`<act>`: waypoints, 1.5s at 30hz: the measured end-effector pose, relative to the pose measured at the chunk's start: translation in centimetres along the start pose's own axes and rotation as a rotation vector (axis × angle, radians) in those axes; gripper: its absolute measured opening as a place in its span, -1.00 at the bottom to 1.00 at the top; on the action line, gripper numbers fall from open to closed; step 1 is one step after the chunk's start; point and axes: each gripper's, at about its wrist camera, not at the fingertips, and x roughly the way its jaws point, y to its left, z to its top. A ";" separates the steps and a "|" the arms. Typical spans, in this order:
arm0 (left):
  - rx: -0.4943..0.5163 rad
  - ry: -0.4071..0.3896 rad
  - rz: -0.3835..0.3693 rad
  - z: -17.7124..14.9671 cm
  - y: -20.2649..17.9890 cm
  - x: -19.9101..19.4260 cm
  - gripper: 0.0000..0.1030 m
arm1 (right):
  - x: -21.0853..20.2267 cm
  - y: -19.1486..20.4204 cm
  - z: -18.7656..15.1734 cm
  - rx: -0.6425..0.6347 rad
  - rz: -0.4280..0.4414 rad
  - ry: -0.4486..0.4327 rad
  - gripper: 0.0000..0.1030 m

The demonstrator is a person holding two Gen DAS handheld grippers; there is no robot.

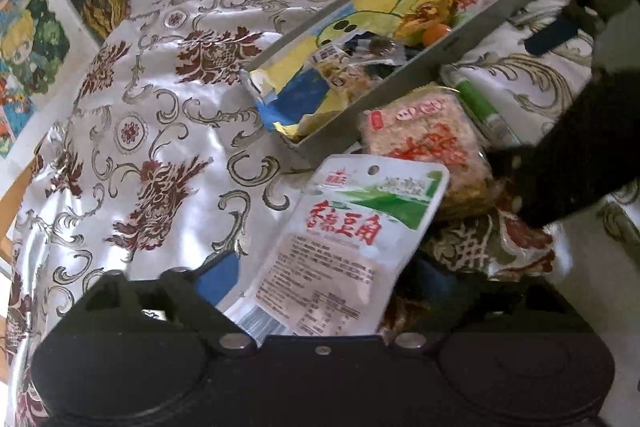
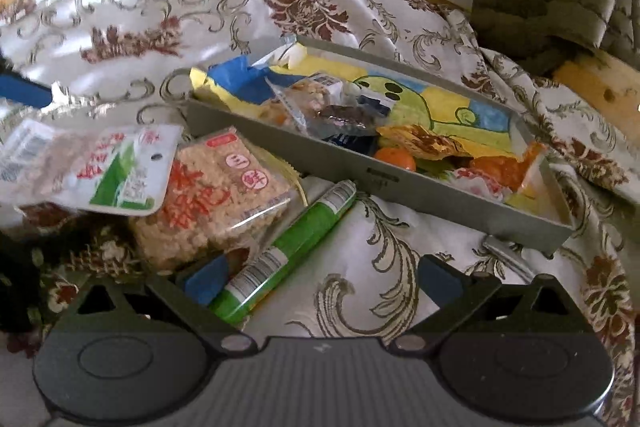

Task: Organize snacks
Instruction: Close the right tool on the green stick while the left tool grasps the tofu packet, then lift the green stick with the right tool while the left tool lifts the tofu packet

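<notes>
Between the spread left tongs (image 1: 324, 279) lies a white-green snack pouch (image 1: 352, 239) on the patterned cloth (image 1: 140, 107), pads not visibly pressing it, while the right tongs (image 2: 320, 283) gape empty astride a green tube (image 2: 288, 251) near the grey tray (image 2: 320, 163).

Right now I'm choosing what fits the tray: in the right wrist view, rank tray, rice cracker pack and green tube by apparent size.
1. Tray
2. Rice cracker pack
3. Green tube, though it sits nearest the camera.
</notes>
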 end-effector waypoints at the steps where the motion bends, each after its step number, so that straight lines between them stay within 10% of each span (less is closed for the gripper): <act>1: -0.009 0.009 -0.008 0.2 0.2 0.1 0.56 | 0.1 0.3 0.0 -0.012 -0.001 0.000 0.90; 5: -0.029 0.030 -0.059 0.4 0.4 0.2 -0.06 | -0.1 1.0 0.0 -0.051 0.051 -0.004 0.31; 17: -0.147 0.064 -0.136 2.2 2.2 0.3 -0.42 | -0.5 -3.4 -1.2 0.112 0.266 0.058 -0.47; 35: -0.272 0.078 -0.309 3.0 -3.3 -7.3 -0.55 | -7.6 -7.4 -7.0 0.239 0.355 0.125 -0.60; 45: -0.234 0.119 -0.238 4.1 -2.9 -6.0 -0.54 | -6.5 -7.1 -7.5 0.262 0.346 0.049 -0.58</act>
